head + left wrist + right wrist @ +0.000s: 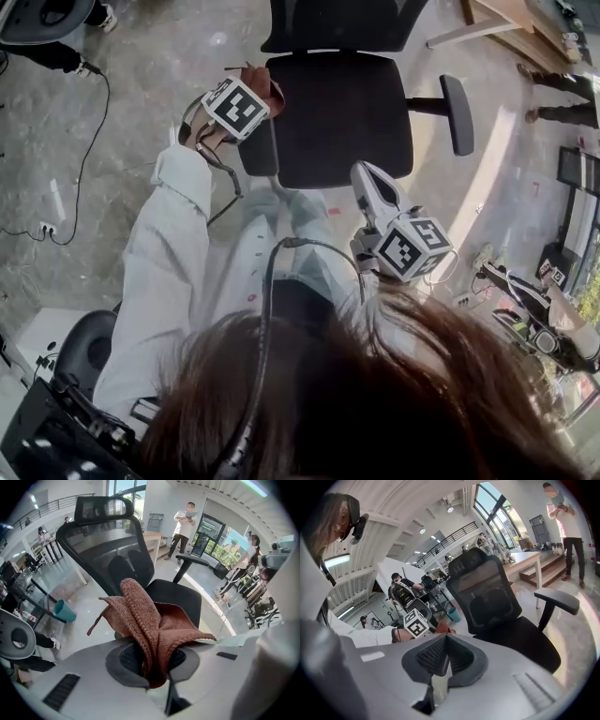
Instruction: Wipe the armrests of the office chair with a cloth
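Note:
The black office chair [342, 108] stands in front of me, its right armrest [457, 112] sticking out to the side and its left armrest [258, 150] beside the seat. My left gripper [255, 96] hovers over the far end of the left armrest, shut on a brown cloth [274, 90]. In the left gripper view the cloth [152, 625] bunches up between the jaws, in front of the mesh backrest [101, 541]. My right gripper [367, 176] is near the seat's front edge, shut with nothing in it [444, 660]. The right armrest [557, 599] is apart from it.
Cables and a socket strip [47, 228] lie on the floor at left. Another chair [42, 14] is at far left, a wooden table [511, 23] at far right, and equipment [534, 314] on the right. A teal bin [64, 611] stands behind the chair. People stand farther off.

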The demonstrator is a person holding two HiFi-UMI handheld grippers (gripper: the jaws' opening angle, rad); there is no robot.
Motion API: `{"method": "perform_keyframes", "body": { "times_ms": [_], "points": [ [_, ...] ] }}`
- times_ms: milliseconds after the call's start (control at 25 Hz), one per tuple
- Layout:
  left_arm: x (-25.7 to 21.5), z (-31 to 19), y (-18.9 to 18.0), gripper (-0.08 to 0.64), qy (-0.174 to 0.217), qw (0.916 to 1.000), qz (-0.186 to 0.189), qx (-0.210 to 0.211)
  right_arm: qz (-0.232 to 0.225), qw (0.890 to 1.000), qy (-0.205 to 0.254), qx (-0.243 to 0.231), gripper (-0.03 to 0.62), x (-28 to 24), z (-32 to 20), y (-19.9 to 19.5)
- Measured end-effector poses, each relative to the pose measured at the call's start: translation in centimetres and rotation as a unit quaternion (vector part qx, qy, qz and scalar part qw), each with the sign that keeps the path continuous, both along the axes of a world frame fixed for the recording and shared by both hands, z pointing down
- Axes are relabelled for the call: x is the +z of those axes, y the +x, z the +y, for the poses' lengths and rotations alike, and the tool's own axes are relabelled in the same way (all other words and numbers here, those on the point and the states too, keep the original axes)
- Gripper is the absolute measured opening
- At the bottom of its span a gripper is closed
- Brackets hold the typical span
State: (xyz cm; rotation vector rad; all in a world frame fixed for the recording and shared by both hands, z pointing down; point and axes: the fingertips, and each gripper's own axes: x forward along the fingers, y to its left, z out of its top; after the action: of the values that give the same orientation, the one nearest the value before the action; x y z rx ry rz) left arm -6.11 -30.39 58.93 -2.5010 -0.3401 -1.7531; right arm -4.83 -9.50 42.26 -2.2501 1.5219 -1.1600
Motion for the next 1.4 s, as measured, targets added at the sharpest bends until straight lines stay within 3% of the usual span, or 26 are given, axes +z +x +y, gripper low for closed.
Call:
{"method": "perform_keyframes", "body": {
  "times_ms": [360,600,960,1080,1160,1240,1320,1400],
  "points": [
    [-1.1,7.0,-6.8,0.061,-0.021,0.9994,-0.007,0.026,0.008,0.999,0.016,-0.046,0.002,-1.1,-2.3,-1.3],
    [-1.8,10.9,-10.2,0.061,-0.063,0.9980,-0.008,0.005,0.014,0.997,0.023,-0.070,0.002,-1.9,-3.2,-2.1],
    [-2.5,12.7,-11.4,0.061,-0.091,0.9952,-0.012,-0.036,0.019,0.994,0.033,-0.104,0.002,-2.8,-4.1,-2.0],
    [-4.0,13.1,-11.0,0.061,-0.102,0.9925,0.013,-0.066,0.028,0.992,0.040,-0.117,0.002,-3.5,-3.9,-2.3],
    [-6.6,12.8,-10.1,0.061,-0.118,0.9848,0.064,-0.110,0.038,0.990,0.049,-0.125,0.002,-4.2,-4.2,-2.4],
    [-11.1,11.7,-8.4,0.061,-0.131,0.9680,0.143,-0.159,0.060,0.987,0.061,-0.133,0.002,-5.8,-5.0,-2.3],
    [-16.3,10.7,-7.1,0.061,-0.138,0.9416,0.229,-0.205,0.095,0.982,0.072,-0.145,0.002,-8.1,-6.0,-2.5],
    [-21.1,9.7,-6.3,0.061,-0.147,0.9086,0.299,-0.252,0.140,0.974,0.088,-0.152,0.002,-10.8,-7.1,-2.6]
  ]
}}
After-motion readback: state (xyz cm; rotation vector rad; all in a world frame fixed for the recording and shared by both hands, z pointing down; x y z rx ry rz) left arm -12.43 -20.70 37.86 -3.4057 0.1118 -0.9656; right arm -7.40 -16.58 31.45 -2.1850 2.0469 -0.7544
